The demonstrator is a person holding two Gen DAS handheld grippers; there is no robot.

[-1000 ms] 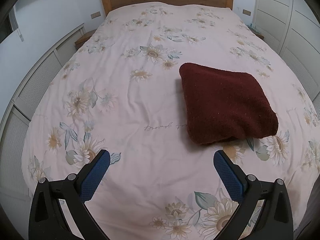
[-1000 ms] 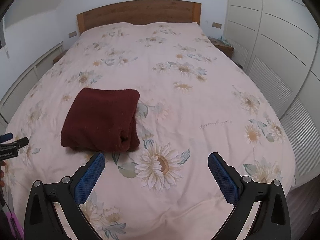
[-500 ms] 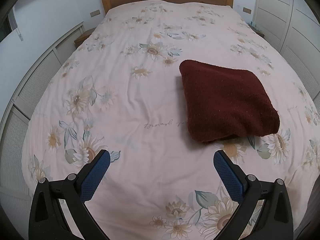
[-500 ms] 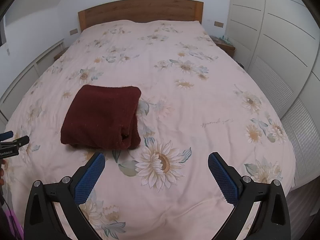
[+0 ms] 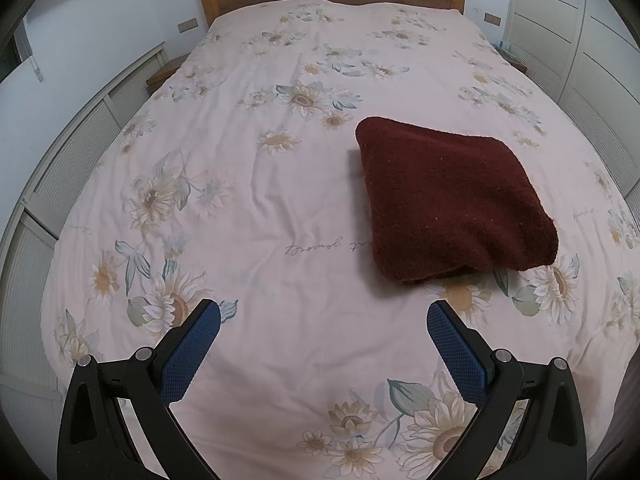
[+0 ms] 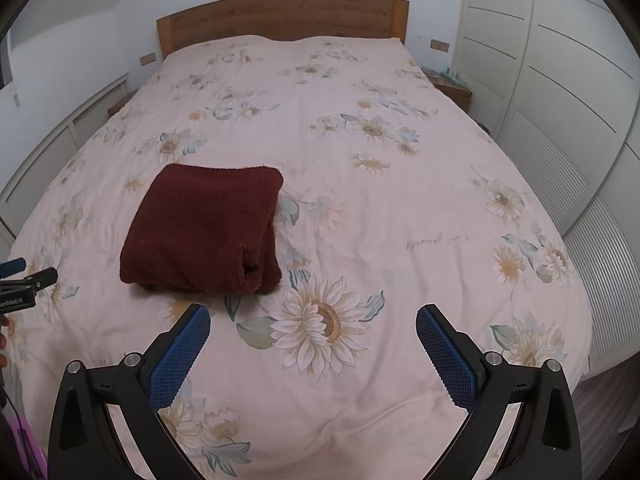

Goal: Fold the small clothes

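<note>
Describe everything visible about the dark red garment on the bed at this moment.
The dark red garment is a fuzzy, knit-looking piece folded into a compact, roughly square bundle, with stacked layers showing at its near right edge in the right wrist view. It lies flat on the floral bedspread, near the foot of the bed. Nothing grips it: the left gripper and right gripper are both open and clear of it.

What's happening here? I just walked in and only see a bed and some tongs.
A person holds a set of tongs in each hand over a bed with a flowered cover. A dark red garment lies on it, already folded into a neat block. The left tongs and right tongs are both open, empty, and hover short of the garment, touching nothing.
</note>
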